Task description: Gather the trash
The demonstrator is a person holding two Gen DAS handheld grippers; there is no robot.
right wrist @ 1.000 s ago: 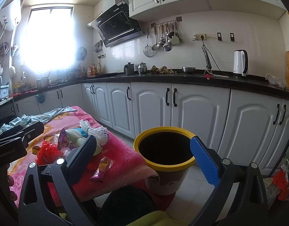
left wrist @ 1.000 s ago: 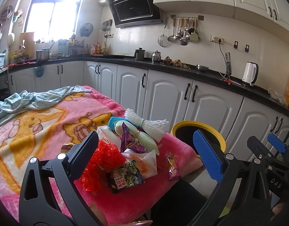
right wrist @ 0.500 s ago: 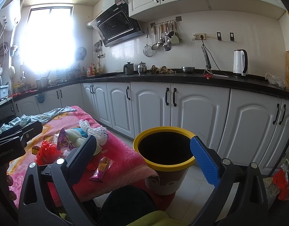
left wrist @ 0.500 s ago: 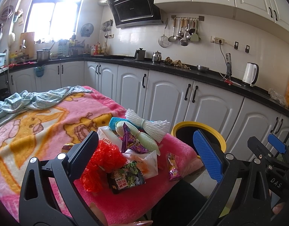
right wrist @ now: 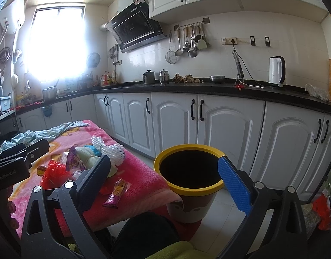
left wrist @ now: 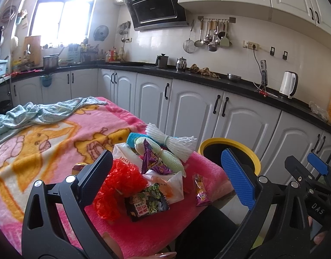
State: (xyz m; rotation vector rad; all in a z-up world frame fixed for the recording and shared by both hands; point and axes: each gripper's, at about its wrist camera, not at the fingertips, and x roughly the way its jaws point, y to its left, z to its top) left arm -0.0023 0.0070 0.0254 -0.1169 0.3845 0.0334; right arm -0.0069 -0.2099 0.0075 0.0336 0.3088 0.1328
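Note:
A heap of trash lies at the near right corner of a table under a pink blanket: red crinkled plastic, a dark snack packet, a white plastic bag, a purple wrapper, white foam netting and a small candy packet. A yellow-rimmed bin stands on the floor right of the table. My left gripper is open, hovering above the heap. My right gripper is open and empty, in front of the bin.
A light blue cloth lies at the table's far left. White cabinets under a black counter line the back wall, with a kettle on it. More bags lie on the floor at the right.

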